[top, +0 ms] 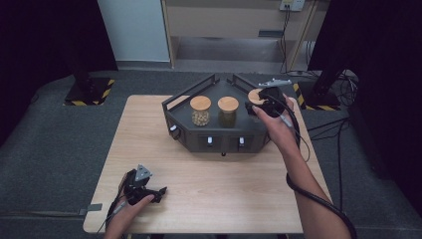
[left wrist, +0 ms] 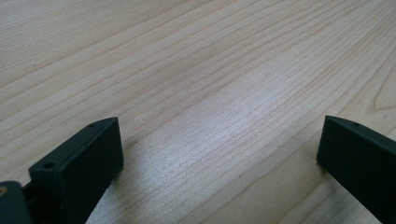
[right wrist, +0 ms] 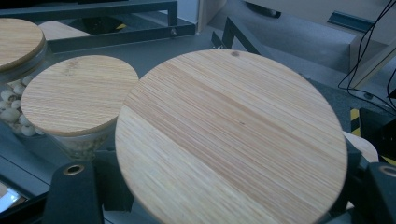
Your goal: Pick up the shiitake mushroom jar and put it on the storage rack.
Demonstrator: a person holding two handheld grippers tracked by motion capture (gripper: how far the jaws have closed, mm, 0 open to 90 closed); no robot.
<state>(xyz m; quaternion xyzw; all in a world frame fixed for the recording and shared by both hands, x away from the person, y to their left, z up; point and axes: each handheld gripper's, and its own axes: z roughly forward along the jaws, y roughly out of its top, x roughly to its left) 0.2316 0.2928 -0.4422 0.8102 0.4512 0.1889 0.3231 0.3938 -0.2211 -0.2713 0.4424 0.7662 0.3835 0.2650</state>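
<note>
So right now the right gripper (top: 260,107) is up at the far right end of the dark tray (top: 219,142), about 1 o'clock from the middle of the table (top: 209,199), and its jaws are clamped on the third jar (top: 256,97), the one with the bamboo lid (right wrist: 231,137). From the right gripper view that lid sits right over the jaws, which hug the glass just under it on both sides, so the grip looks like it's on the jar body, not the lid.

The jar stands upright, long axis straight up, still in its spot on the tray as far as I can tell. The other two jars, middle jar (top: 228,110) and left jar (top: 200,110), line up toward 9 o'clock from it, and the middle one is just beside it. My guess is any lift needs to go straight up or peel away toward 3 o'clock, so it doesn't bump that neighbour.

The left gripper (top: 145,191) is parked at about 7 o'clock on the table, jaws spread wide over bare wood, well away from the tray. The right hand is clearly the one doing the job.
</note>
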